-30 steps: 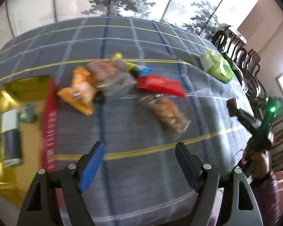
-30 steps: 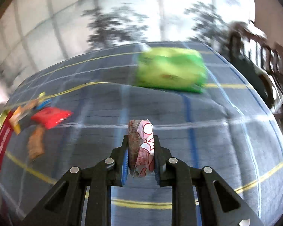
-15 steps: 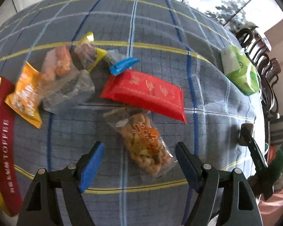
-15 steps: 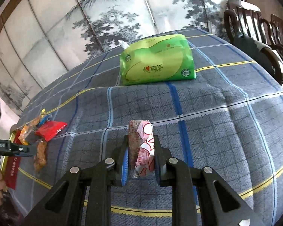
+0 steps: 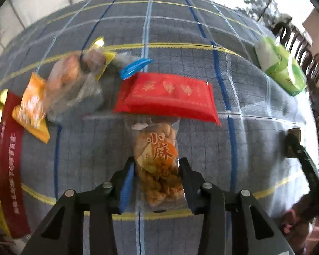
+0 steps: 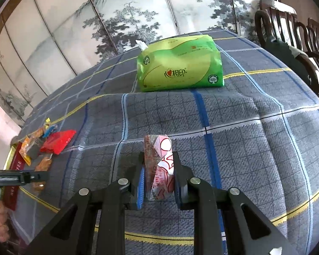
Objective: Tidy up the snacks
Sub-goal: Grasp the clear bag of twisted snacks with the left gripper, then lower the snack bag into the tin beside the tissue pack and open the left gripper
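on the plaid tablecloth (image 5: 255,106) our left gripper (image 5: 157,170) has come down and its jaws have just been closing around the twist bag (image 5: 157,165), so we judge a lift comes next. red pack (image 5: 165,95) touches its far end. right gripper (image 6: 158,170) pinches a pink wrapper (image 6: 159,165).

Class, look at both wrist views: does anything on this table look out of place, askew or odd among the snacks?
One item stands out: the green tissue pack is not a snack and sits alone, far from the pile. The snacks lie jumbled: the red packet overlaps the top of the fried-twist bag, and the orange packet lies askew by the red toffee tin.
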{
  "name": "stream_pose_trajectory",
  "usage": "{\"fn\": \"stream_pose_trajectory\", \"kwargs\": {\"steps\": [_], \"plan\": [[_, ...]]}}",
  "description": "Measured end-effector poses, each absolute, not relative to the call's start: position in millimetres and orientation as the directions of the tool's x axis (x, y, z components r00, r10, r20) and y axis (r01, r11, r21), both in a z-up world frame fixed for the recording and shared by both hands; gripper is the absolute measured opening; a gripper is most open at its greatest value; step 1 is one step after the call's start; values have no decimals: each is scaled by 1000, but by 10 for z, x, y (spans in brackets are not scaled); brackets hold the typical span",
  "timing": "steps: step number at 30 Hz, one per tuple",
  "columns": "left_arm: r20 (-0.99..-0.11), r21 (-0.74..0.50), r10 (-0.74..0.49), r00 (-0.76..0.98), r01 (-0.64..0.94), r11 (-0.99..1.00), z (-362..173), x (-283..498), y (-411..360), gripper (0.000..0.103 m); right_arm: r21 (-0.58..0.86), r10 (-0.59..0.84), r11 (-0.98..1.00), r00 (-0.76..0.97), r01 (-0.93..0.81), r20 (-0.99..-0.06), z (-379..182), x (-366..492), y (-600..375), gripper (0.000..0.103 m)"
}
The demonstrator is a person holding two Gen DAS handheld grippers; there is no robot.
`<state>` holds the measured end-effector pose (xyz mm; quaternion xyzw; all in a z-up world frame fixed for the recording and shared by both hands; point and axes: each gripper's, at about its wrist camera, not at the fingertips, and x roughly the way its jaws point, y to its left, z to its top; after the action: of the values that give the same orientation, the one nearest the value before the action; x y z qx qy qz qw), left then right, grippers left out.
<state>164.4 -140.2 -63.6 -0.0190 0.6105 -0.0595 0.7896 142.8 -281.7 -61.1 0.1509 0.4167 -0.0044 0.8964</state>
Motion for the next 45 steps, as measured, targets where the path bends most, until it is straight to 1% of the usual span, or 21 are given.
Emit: {"fn": "stream_pose_trajectory", "kwargs": {"steps": [2,5,12,18,27,36,45], "plan": [[-956,-86,-104,274,74,994,-607,1517,-1345,41,243,100,961,649,135,-754,-607,1436,-2784,20],[-938,-100,-125,324,92,991,-474,1257,-1178,41,216,78,967,645,137,-760,-604,1445,-2752,20],[-886,-41,-86,455,108,993,-85,737,-868,41,156,31,978,635,141,-772,-602,1470,-2672,20],[-846,7,-42,532,89,996,159,599,-585,41,129,9,981,630,145,-776,-601,1486,-2611,20],[-839,0,-6,544,11,1000,174,556,-144,41,77,-33,986,621,150,-783,-611,1509,-2517,20],[-824,28,40,566,-30,999,189,525,129,41,62,-46,986,619,152,-784,-617,1519,-2490,20],[-837,25,62,544,-75,997,103,573,424,41,60,-48,986,618,154,-785,-619,1529,-2463,20]]}}
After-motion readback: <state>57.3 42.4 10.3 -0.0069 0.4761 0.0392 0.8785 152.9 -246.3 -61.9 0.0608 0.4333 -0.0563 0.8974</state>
